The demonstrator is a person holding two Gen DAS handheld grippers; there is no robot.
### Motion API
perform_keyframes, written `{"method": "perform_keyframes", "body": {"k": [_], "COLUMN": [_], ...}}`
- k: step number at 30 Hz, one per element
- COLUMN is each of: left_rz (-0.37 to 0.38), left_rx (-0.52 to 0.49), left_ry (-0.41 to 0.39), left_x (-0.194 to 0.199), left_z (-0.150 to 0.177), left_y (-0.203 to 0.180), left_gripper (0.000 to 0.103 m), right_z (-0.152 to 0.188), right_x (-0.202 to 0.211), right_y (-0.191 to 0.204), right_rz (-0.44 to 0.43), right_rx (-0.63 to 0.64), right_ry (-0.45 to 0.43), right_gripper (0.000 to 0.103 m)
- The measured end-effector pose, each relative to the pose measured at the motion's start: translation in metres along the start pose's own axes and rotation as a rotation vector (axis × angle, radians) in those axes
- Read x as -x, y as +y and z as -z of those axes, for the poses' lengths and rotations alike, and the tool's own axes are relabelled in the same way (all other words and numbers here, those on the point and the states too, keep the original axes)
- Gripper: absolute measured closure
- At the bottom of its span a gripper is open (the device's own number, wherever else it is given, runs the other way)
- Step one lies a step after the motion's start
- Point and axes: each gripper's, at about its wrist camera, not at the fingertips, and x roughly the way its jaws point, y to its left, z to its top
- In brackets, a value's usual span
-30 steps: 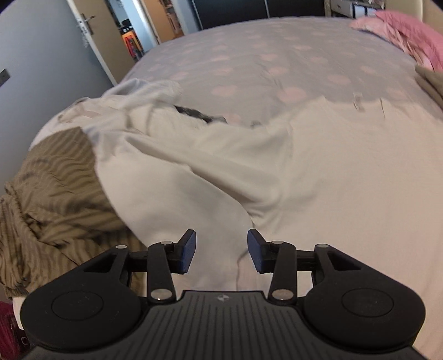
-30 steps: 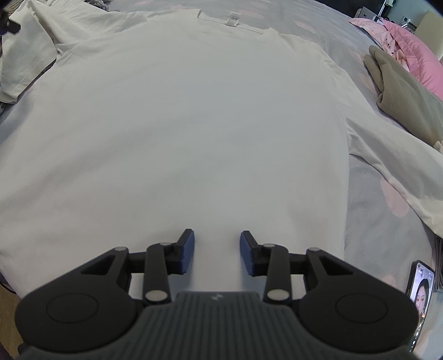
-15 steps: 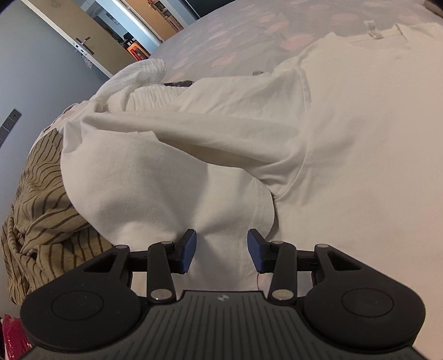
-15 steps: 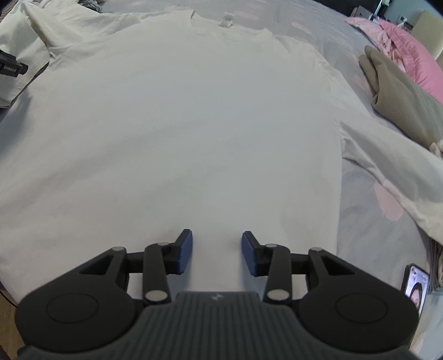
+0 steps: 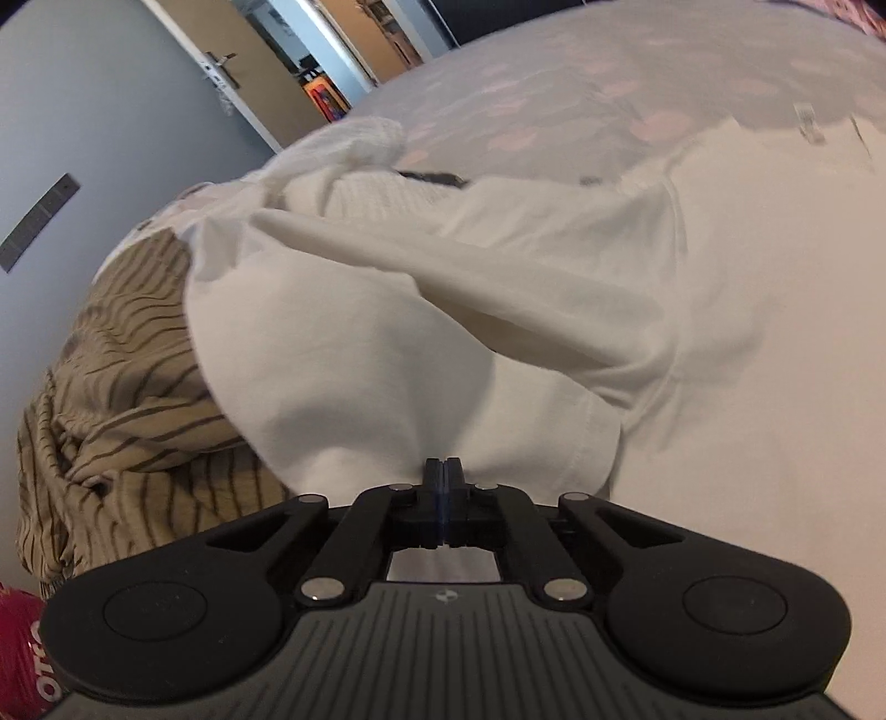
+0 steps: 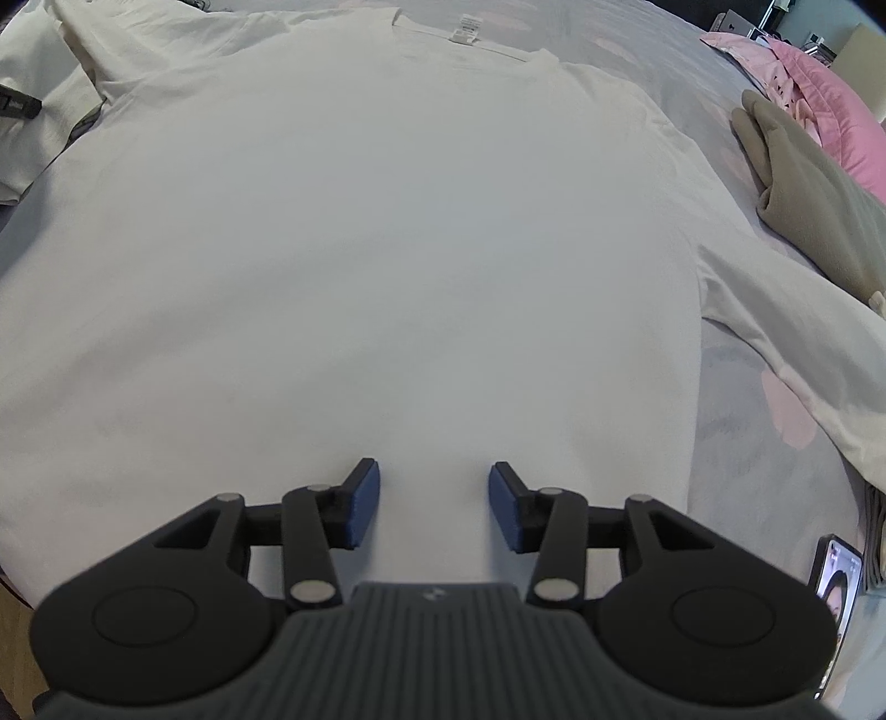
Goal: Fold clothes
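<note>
Nearest, the left tongs [image 5: 443,471]: blue pads pressed together, pinching the hem of a white sleeve [image 5: 398,387]; the cloth puckers into a small peak at the pinch. The right tongs [image 6: 434,501]: pads apart, having just widened further, nothing between them, poised above the lower body of the white T-shirt [image 6: 387,249].

Item, white T-shirt: spread flat on the bed [image 6: 736,454], front smooth, collar and neck label [image 6: 465,27] at the far end. The pinched sleeve lies folded and rumpled at the shirt's left side, draped partly over other laundry. The opposite sleeve [image 6: 786,332] lies stretched out on the bedcover toward the right.

Item, brown striped garment [image 5: 111,399]: heaped at the bed's left edge, partly beneath the white sleeve.

Item, further white laundry [image 5: 354,149]: bunched beyond the sleeve.

Item, phone [image 6: 839,587]: at the bed's near right edge, screen lit.

Item, beige folded garment [image 6: 803,194]: on the bed, right of the shirt, just beside a pink quilted cover [image 6: 830,94].

Item, bedcover: pale grey with pink spots, running to the far side.

Farthest, a grey door with handle [image 5: 219,69], standing open on a lit room.
</note>
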Motion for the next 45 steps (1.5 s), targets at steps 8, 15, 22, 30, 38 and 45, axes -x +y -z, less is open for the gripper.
{"method": "perform_keyframes", "body": {"k": [8, 15, 22, 30, 38, 45], "left_rz": [0.048, 0.104, 0.043, 0.096, 0.267, 0.354], "left_rx": [0.118, 0.271, 0.444, 0.365, 0.343, 0.378], "left_ry": [-0.086, -0.140, -0.169, -0.104, -0.008, 0.069], "left_x": [0.052, 0.096, 0.120, 0.111, 0.080, 0.049], "left_z": [-0.008, -0.020, -0.036, -0.030, -0.023, -0.037], "left_y": [0.032, 0.095, 0.183, 0.175, 0.119, 0.078], "left_gripper": [0.103, 0.103, 0.103, 0.103, 0.090, 0.084], "right_z": [0.000, -0.002, -0.003, -0.001, 0.001, 0.001], "right_x": [0.000, 0.000, 0.001, 0.002, 0.002, 0.003], "right_y": [0.001, 0.001, 0.001, 0.002, 0.002, 0.002], "right_rz": [-0.002, -0.002, 0.000, 0.000, -0.004, -0.005], "right_rx": [-0.007, -0.018, -0.021, -0.026, -0.029, -0.028], "right_ry": [-0.001, 0.007, 0.012, 0.010, 0.003, 0.000], "right_gripper": [0.055, 0.054, 0.054, 0.054, 0.054, 0.053]}}
